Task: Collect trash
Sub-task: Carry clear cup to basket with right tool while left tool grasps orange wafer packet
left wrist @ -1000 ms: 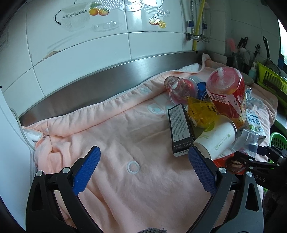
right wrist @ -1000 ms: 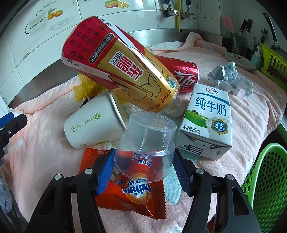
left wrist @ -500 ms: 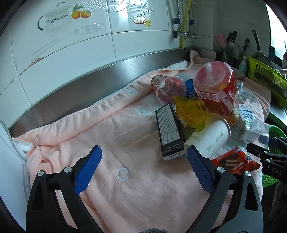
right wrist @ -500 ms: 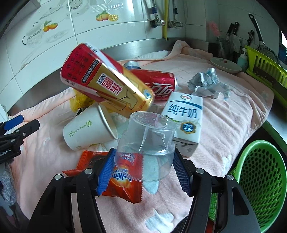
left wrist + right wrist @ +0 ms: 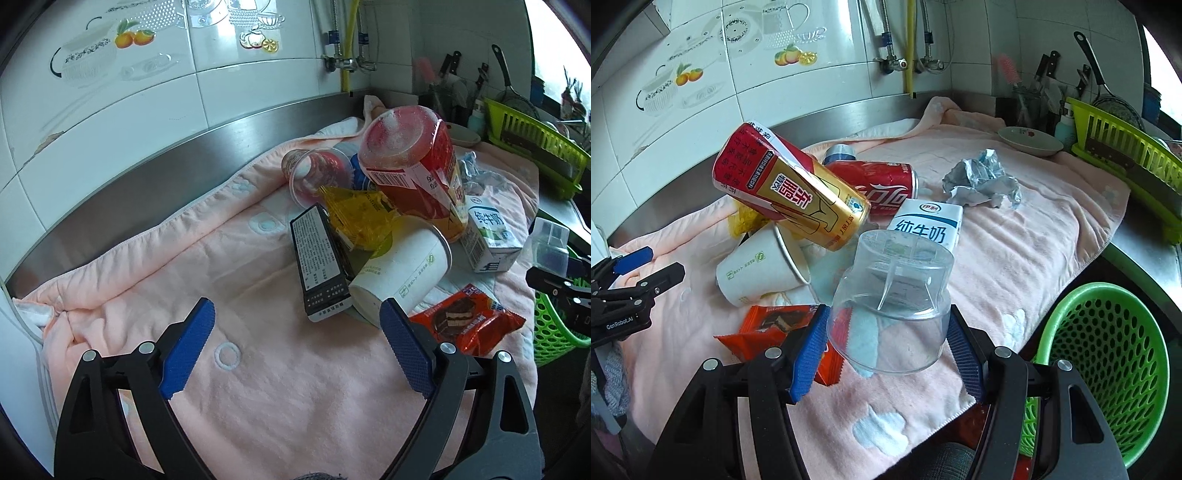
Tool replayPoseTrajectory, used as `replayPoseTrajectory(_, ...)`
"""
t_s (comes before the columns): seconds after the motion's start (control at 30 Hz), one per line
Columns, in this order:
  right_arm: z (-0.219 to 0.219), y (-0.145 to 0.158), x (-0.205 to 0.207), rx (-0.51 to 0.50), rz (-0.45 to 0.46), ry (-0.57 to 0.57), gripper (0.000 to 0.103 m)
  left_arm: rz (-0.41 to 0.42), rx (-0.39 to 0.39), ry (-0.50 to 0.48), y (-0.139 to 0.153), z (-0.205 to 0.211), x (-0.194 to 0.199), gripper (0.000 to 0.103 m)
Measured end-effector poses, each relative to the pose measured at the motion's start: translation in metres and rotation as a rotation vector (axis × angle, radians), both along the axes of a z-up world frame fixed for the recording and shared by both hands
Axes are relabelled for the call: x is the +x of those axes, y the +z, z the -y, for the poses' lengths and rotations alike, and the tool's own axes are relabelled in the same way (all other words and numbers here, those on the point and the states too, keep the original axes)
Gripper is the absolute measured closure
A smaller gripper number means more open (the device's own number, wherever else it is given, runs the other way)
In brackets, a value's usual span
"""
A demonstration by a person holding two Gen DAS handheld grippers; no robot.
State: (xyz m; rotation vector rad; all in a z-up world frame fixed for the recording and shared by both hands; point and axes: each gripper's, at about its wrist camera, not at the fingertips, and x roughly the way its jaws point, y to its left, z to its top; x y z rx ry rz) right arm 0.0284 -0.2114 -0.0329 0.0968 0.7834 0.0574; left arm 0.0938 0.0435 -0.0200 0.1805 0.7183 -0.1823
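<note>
My right gripper (image 5: 888, 354) is shut on a clear plastic cup (image 5: 892, 299), held upside down above the front edge of a pink towel (image 5: 1015, 254); the cup also shows in the left wrist view (image 5: 548, 245). A green mesh basket (image 5: 1108, 354) stands below the counter to its right. On the towel lie a red-and-gold bottle (image 5: 798, 195), a cola can (image 5: 882, 188), a milk carton (image 5: 929, 225), a white paper cup (image 5: 757, 269), an orange snack wrapper (image 5: 772, 328) and crumpled paper (image 5: 982, 181). My left gripper (image 5: 295, 354) is open and empty before the pile, near a black box (image 5: 319, 266).
A yellow wrapper (image 5: 354, 218) and a clear cup with red inside (image 5: 314, 173) lie in the pile. A steel backsplash and tiled wall (image 5: 147, 110) run behind. A plate (image 5: 1030, 142), a knife holder and a lime dish rack (image 5: 1126, 147) stand at the far right.
My right gripper has lifted and pulled back toward the counter's front edge with the clear cup, and the green basket has come further into view. My left gripper stays open.
</note>
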Motion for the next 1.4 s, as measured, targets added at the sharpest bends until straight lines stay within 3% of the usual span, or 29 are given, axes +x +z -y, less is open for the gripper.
replayPoseTrajectory(0.33, 0.012, 0.004, -0.016, 0.023, 0.021, -0.004, 0.042, -0.026, -0.006, -0.086, -0.004, 0.016, -0.001, 0.014)
replayPoseTrajectory(0.53, 0.021, 0.003, -0.025, 0.038, 0.025, -0.014, 0.042, -0.018, -0.021, -0.229, -0.001, 0.045, -0.019, 0.017)
replayPoseTrajectory(0.77, 0.036, 0.003, -0.038, 0.04, 0.034, -0.042, 0.042, -0.016, 0.052, -0.379, -0.012, 0.086, -0.039, 0.017)
replayPoseTrajectory(0.9, 0.05, 0.002, -0.046, 0.046, 0.038, -0.072, 0.042, -0.042, 0.091, -0.413, -0.02, 0.101, -0.037, 0.018)
replayPoseTrajectory(1.0, 0.064, -0.001, -0.052, 0.052, 0.035, -0.107, 0.042, -0.064, 0.115, -0.433, -0.028, 0.111, -0.035, 0.021)
replayPoseTrajectory(1.17, 0.091, -0.007, -0.062, 0.053, 0.028, -0.168, 0.042, -0.109, 0.135, -0.444, -0.039, 0.119, -0.031, 0.035)
replayPoseTrajectory(1.4, 0.127, -0.025, -0.077, 0.041, -0.002, -0.244, 0.042, -0.111, 0.182, -0.459, -0.042, 0.13, -0.034, 0.047)
